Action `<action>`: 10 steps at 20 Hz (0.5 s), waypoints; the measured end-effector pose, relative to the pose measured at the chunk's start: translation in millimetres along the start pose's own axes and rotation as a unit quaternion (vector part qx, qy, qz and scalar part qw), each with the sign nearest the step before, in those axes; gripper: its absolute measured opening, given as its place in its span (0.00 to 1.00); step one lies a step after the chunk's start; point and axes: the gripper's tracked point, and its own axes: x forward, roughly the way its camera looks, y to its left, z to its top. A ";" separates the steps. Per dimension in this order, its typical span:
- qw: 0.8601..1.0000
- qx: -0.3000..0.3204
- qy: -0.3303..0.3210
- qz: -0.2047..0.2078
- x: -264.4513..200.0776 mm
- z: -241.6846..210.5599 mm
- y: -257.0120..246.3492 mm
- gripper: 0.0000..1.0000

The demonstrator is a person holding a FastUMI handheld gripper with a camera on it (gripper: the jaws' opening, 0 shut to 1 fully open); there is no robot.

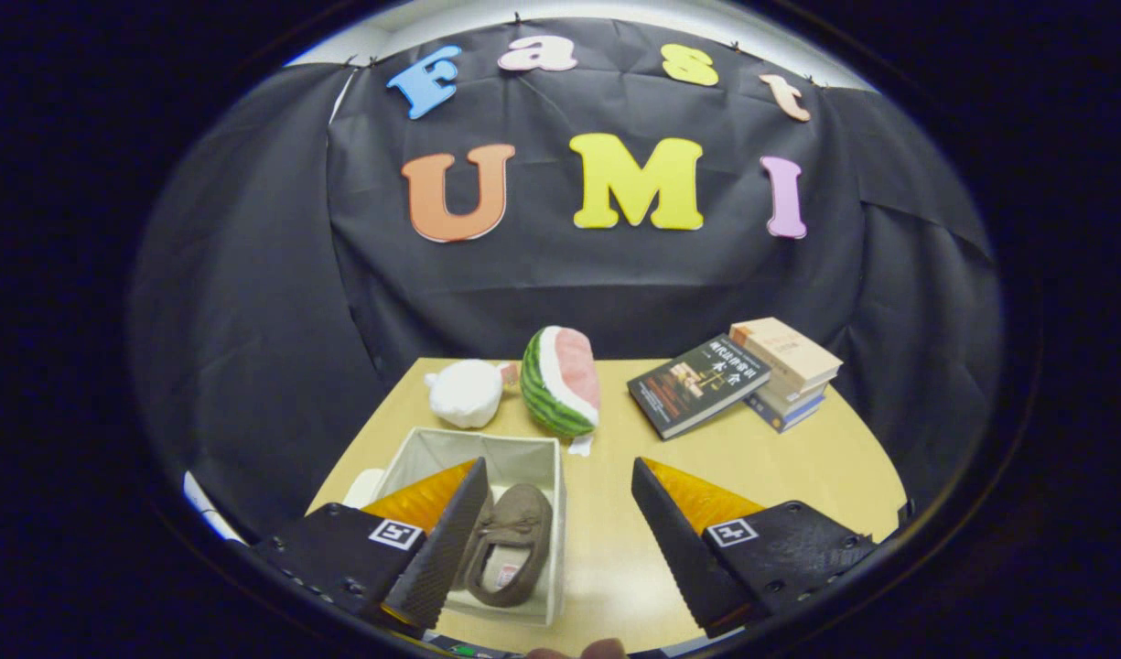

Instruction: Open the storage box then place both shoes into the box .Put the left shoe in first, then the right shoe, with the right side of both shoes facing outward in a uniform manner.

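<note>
Fingers spread wide, nothing between them; gripper [555,540] hovers above table [798,458]. Open storage box [523,448] sits just ahead of the left finger with one brown shoe [514,540] inside. Likely placed first, so the gripper is free for the second shoe.

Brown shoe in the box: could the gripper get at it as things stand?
Probably yes: the box is open on top, the brown shoe lies uncovered beside the left finger, and the gripper is open, holding nothing.

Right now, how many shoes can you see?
1: a brown shoe lies inside the open storage box, partly behind one finger of the open, empty gripper. Another may be hidden behind that finger.
</note>
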 end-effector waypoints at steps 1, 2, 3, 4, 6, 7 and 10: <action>1.000 0.000 -0.013 -0.002 -7.7 8.7 -9.9 0.97; 1.000 0.000 -0.025 -0.005 -15.1 16.6 -21.0 0.97; 0.999 -0.001 -0.038 -0.007 -23.2 24.4 -33.3 0.97; 0.999 -0.002 -0.046 -0.009 -29.4 29.3 -43.3 0.97; 0.998 -0.001 -0.064 -0.014 -41.9 39.3 -66.2 0.96; 0.997 0.001 -0.072 -0.018 -48.1 44.8 -77.9 0.97; 0.994 0.015 -0.100 -0.033 -62.7 61.9 -115.3 0.96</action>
